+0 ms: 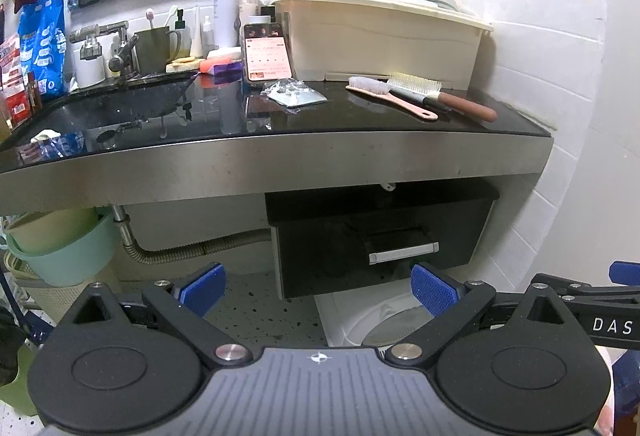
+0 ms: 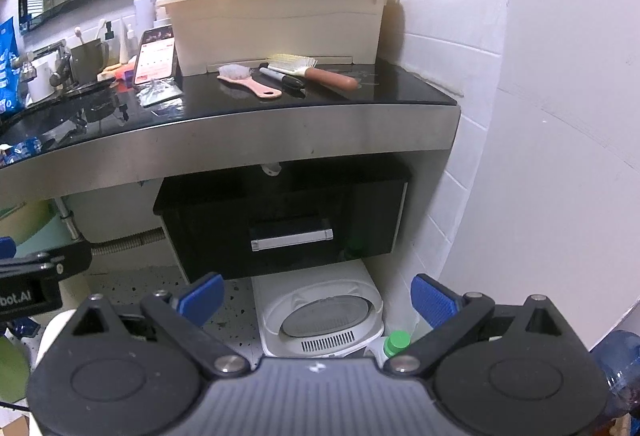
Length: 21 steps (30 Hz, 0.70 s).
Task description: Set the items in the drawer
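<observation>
Drawer [image 2: 280,224] under black counter [image 1: 360,116], shut, silver handle [image 2: 292,239] facing out; inside hidden. Items on counter top, right end, in front of cream dish box [image 1: 384,40]: pink brush [image 2: 248,82], black marker [image 2: 282,78], brown-handled brush [image 2: 316,74], lying side by side, marker partly behind pink brush in left view. Phone [image 1: 267,52] leans on box, screen lit, text too small to read. Clear packet [image 1: 294,94] just in front of phone, contents unclear. Left gripper [image 1: 318,286] spread wide, nothing between pads, low before drawer. Right gripper [image 2: 318,296] likewise spread, empty. Writing: "DAS" on right gripper's body at left view's edge, cut off; "bot.AI" at right view's edge, cut off. White appliance [image 2: 320,316] on floor below drawer, partly blocked.
</observation>
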Each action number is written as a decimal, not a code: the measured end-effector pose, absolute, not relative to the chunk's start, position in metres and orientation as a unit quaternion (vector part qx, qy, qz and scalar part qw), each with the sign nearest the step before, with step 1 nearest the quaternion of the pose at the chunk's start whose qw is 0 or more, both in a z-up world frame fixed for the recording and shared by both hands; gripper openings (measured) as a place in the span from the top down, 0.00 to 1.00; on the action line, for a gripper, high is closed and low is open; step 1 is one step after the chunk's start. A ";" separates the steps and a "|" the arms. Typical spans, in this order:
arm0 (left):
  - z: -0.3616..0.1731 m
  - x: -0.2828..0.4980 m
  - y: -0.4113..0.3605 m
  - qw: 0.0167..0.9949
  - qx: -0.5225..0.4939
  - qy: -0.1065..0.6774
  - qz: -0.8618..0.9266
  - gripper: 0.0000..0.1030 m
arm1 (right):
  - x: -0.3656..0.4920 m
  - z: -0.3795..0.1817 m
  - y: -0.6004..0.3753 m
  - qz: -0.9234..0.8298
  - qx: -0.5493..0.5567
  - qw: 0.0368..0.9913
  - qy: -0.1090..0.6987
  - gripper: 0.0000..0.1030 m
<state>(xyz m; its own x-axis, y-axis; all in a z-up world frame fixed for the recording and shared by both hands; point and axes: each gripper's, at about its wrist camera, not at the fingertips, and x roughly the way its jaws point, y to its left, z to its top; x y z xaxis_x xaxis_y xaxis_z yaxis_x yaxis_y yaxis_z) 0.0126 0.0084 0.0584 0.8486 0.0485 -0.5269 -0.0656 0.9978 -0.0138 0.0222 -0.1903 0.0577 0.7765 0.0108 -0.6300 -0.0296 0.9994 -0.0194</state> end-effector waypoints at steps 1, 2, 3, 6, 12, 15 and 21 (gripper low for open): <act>0.059 0.012 0.008 0.961 -0.015 0.273 0.030 0.03 | 0.022 0.058 -0.191 0.011 -0.013 0.943 0.333 0.03; 0.058 0.012 0.008 0.961 -0.014 0.274 0.030 0.03 | 0.021 0.059 -0.190 0.011 -0.013 0.943 0.332 0.03; 0.058 0.012 0.007 0.961 -0.014 0.274 0.029 0.03 | 0.020 0.059 -0.190 0.012 -0.013 0.943 0.332 0.03; 0.058 0.011 0.005 0.961 -0.011 0.275 0.028 0.03 | 0.018 0.060 -0.189 0.015 -0.014 0.944 0.330 0.03; 0.057 0.009 0.002 0.961 -0.009 0.276 0.025 0.03 | 0.014 0.061 -0.188 0.018 -0.015 0.944 0.330 0.03; 0.058 0.009 0.002 0.961 -0.009 0.276 0.025 0.03 | 0.013 0.062 -0.188 0.018 -0.013 0.944 0.330 0.03; 0.061 0.006 0.002 0.962 -0.010 0.273 0.026 0.03 | 0.011 0.063 -0.185 0.023 -0.015 0.944 0.328 0.03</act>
<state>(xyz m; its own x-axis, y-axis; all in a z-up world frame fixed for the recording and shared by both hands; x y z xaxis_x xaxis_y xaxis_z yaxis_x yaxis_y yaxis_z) 0.0063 0.0016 0.0607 0.8500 0.0439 -0.5250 -0.0545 0.9985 -0.0047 0.0106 -0.1845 0.0631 0.7839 0.0325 -0.6200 -0.0526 0.9985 -0.0141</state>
